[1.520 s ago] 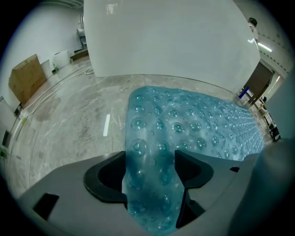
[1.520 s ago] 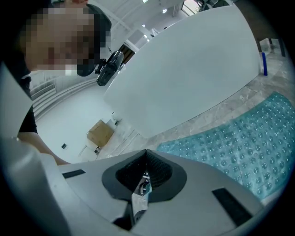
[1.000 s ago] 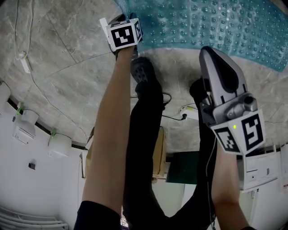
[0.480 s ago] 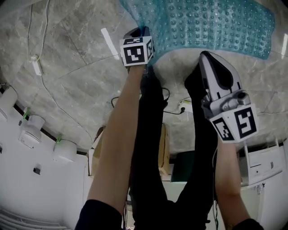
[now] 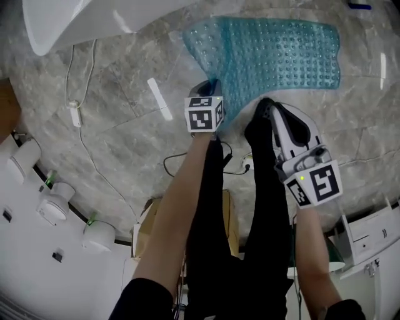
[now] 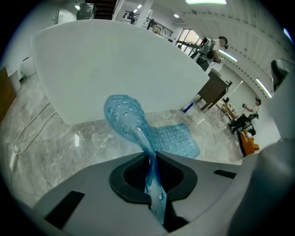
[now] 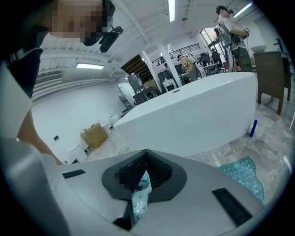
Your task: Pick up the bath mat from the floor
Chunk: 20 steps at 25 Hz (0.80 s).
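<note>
Grey marble floor — white bathtub — ceiling strip lights

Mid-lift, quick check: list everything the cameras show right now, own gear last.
bath mat: one, teal, studded; mostly on the floor, near edge raised.
floor: grey marble, under everything.
bathtub: one, white, beyond the mat.
white cable: one, on the floor left of the mat.
black cable: one, on the floor nearer the camera.
blue object: one, small, beside the bathtub's base.
cardboard box: one, brown, by the far wall.
left gripper: grey; jaws have just been closing, now shut on the mat's edge.
right gripper: grey, shut on the mat's edge.
legs: two, black trousers, between the arms.
</note>
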Tool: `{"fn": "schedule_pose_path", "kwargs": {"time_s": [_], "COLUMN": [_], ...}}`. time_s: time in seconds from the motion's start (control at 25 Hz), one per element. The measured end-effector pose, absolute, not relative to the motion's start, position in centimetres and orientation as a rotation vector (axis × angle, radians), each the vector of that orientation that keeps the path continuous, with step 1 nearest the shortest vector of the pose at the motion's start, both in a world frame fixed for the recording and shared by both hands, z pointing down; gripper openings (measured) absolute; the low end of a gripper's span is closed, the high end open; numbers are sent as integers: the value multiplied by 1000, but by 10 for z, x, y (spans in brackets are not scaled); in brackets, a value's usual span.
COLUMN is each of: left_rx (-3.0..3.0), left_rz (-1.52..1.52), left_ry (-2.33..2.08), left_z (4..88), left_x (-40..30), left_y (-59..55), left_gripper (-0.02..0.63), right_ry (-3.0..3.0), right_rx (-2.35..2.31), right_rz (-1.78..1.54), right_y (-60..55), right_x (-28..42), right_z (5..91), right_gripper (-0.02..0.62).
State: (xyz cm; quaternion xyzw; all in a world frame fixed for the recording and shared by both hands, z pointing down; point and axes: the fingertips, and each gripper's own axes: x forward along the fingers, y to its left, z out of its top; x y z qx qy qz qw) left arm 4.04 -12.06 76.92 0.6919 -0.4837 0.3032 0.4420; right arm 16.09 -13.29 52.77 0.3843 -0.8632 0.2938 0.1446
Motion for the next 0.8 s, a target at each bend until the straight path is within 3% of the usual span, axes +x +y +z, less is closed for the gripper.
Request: {"fn": "schedule_pose_path", "kwargs": {"time_s": [0.44,0.8], "left_rx": [1879,1936], "left_rz": [669,638], "left_ry": [-1128,-1161], "left_z": [594,474], "left_x": [128,114], "left_y": [-129,-111], "left_gripper": [29,29], "right_ry": [-2486,-2489], "right_rx": [1230,1333], "right_rz": [783,649], "right_y": [-122,-116], "right_x": [235,270], "right_z": [387,283], "right_gripper": [12,12]}}
